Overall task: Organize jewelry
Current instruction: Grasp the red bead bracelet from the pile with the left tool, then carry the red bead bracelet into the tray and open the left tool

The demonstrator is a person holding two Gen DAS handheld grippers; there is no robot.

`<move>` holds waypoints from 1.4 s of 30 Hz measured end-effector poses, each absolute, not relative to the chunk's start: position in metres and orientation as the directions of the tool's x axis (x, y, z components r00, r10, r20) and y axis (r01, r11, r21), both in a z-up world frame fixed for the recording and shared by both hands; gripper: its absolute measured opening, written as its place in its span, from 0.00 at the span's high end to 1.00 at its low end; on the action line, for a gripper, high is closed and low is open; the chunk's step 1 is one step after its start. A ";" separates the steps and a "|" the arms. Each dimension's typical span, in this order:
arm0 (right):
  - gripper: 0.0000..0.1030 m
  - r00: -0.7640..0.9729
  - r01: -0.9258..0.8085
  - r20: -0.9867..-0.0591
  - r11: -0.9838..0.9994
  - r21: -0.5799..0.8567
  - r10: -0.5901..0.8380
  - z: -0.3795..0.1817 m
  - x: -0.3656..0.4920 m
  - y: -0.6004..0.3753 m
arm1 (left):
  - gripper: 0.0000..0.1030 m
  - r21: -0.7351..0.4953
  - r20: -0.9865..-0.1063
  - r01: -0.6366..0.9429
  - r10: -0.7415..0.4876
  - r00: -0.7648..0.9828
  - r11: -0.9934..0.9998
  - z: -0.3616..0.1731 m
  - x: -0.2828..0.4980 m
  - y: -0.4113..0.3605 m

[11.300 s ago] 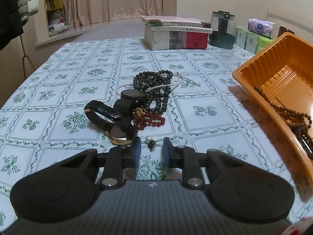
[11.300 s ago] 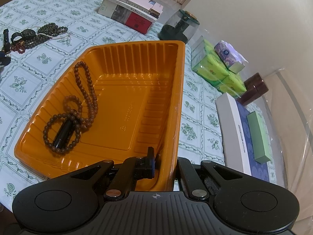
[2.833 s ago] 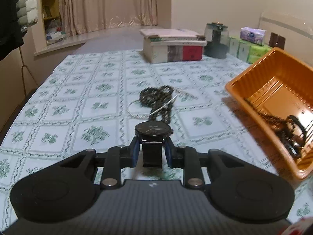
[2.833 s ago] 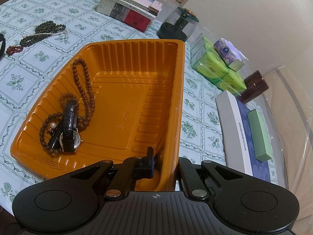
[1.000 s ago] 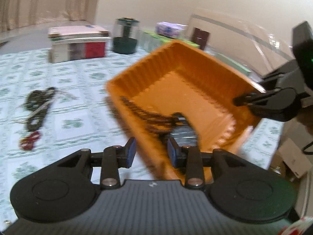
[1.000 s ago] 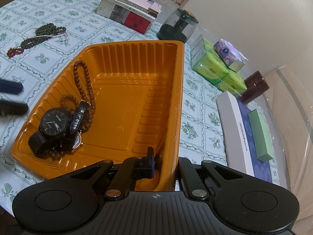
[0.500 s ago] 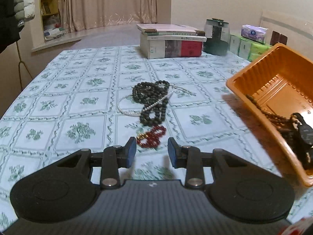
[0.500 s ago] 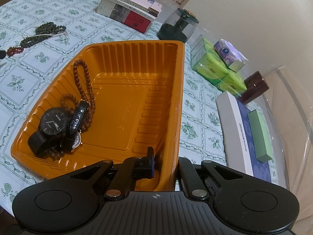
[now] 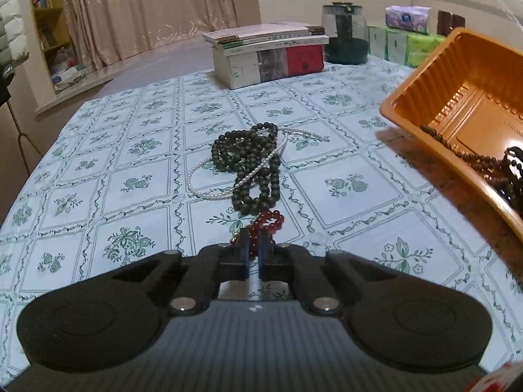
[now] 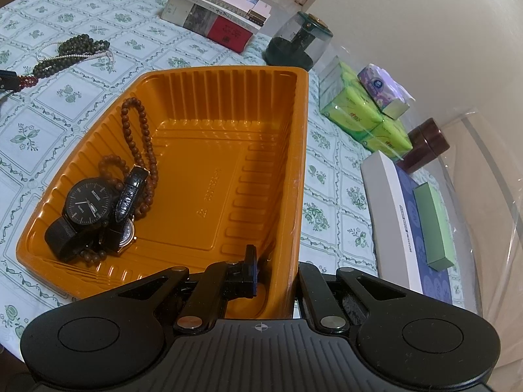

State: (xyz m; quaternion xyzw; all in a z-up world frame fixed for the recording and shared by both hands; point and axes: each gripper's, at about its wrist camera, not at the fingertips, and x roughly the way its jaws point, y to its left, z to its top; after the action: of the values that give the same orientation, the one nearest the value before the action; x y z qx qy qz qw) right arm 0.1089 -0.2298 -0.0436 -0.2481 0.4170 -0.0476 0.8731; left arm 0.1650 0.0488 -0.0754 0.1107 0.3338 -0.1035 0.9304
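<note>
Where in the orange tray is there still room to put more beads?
The orange tray is bare across its middle and its far end toward the books. Its near-left corner is crowded: the black watch, a second watch and the brown beads pile there. The right gripper clamps the near rim.

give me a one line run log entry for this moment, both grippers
left gripper: jaws just closed on red bead bracelet | right gripper: shut on orange tray wall | in tray: two watches, brown beads | on table: dark bead strand, pearl necklace
</note>
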 end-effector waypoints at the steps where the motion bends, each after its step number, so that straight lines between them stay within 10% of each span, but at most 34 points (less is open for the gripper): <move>1: 0.95 0.648 -0.124 -0.704 0.872 -0.473 -0.290 -0.043 0.109 -0.230 | 0.97 0.140 -0.646 0.272 -0.121 0.754 0.952 -0.074 0.164 0.048; 42: 0.95 0.650 -0.123 -0.703 0.873 -0.472 -0.289 -0.044 0.111 -0.231 | 0.97 -0.132 -0.481 0.534 -0.525 0.702 0.835 0.032 0.138 -0.039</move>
State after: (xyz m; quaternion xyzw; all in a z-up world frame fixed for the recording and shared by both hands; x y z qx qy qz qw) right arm 0.1108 -0.2314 -0.0444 -0.2476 0.4159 -0.0473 0.8738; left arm 0.1378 -0.0392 0.0322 0.0087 0.2580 -0.2872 0.9224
